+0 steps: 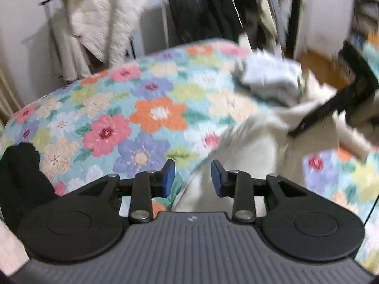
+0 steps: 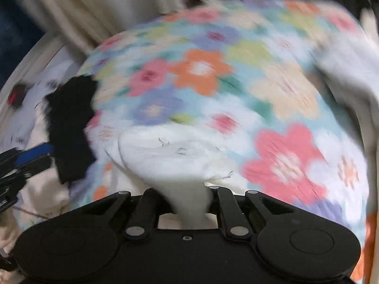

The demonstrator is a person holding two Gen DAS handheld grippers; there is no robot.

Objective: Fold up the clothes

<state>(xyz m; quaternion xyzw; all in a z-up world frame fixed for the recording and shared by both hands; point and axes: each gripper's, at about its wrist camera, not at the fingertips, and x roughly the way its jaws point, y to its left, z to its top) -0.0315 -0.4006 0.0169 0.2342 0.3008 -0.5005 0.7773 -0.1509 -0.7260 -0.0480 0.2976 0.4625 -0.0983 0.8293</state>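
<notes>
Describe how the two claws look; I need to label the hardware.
Left claw: black linkage arms with silver pivots, blue pads, round black side discs and a ribbed grey body. Right claw: the same black linkage, on a smooth black body.

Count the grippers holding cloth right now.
1. The right gripper is shut on the white garment. The left gripper is open; its blue pads press on nothing, the garment lying just beyond them.

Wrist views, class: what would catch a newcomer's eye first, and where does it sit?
The flowered quilt fills both views. In the right view, the right claw pinches a bunch of white garment low in the centre. In the left view, the left claw stands open over that white cloth.
</notes>
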